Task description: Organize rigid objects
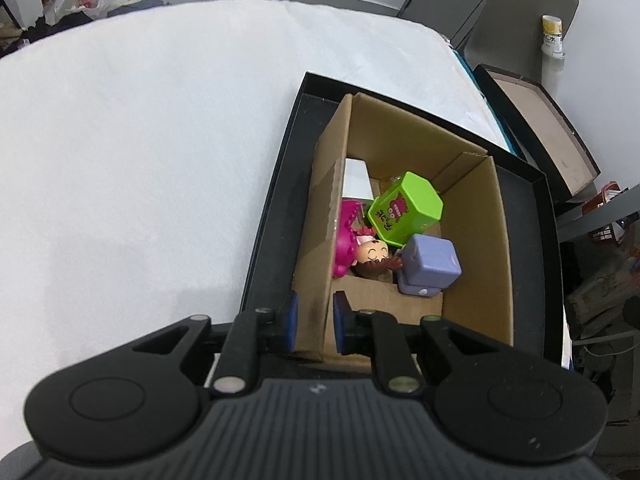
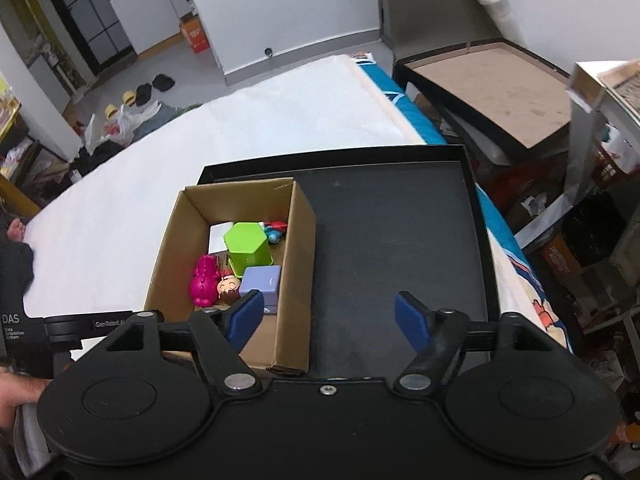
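An open cardboard box (image 1: pixel 472 240) (image 2: pixel 296 264) stands in the left part of a shallow black tray (image 1: pixel 276 208) (image 2: pixel 400 240). Inside it lie a green hexagonal container (image 1: pixel 408 208) (image 2: pixel 248 248), a lilac box (image 1: pixel 432 264) (image 2: pixel 262 280), a pink toy (image 1: pixel 346 240) (image 2: pixel 204 282), a small doll head (image 1: pixel 374 258) (image 2: pixel 228 286) and a white card (image 1: pixel 356 180). My left gripper (image 1: pixel 316 322) is shut on the box's near left wall, one blue pad on each side. My right gripper (image 2: pixel 330 320) hangs open above the tray beside the box, with nothing between its fingers.
The tray rests on a white-covered surface (image 1: pixel 160 140) that stretches to the left and far side. Off its right edge lies another black tray lined in brown (image 2: pixel 500 92), with cluttered shelves and boxes beyond. A person's hand (image 2: pixel 16 392) shows at the lower left.
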Available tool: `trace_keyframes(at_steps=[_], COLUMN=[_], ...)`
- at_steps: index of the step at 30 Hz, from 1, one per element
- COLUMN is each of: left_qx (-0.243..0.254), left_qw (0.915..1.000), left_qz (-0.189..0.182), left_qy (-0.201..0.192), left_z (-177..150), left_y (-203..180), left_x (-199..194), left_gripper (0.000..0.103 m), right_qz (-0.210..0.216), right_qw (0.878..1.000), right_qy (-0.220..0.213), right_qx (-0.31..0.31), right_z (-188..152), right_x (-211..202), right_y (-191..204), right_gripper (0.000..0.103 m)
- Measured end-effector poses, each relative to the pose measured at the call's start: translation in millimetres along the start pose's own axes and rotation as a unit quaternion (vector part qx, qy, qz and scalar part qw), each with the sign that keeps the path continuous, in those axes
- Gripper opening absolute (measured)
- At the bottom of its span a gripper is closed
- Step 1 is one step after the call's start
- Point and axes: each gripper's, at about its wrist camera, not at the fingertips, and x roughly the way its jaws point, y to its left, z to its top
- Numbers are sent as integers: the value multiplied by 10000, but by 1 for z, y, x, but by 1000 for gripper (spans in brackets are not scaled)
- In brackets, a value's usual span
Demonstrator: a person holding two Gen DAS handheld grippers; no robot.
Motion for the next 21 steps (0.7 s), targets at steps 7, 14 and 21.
trace_keyframes(at_steps=[7, 14, 21], left_qx=[181, 476, 619], left_qw=[9995, 9964, 9927], left_qz=[-125, -417, -576], left_qy=[-225, -563, -862], left_z=[-6, -17, -35], left_y=[-10, -21, -27], left_x=[-38, -81, -122], left_gripper=[21, 46, 75], right_qz=[-24, -148, 25], right_qw=[9998, 9989, 9956], right_qy=[-192, -446, -670], right_qx=[-4, -27, 652], right_z=[-11, -27, -42], right_x=[-17, -38, -66], right_y=[-3, 0, -17], right_gripper=[95, 103, 103])
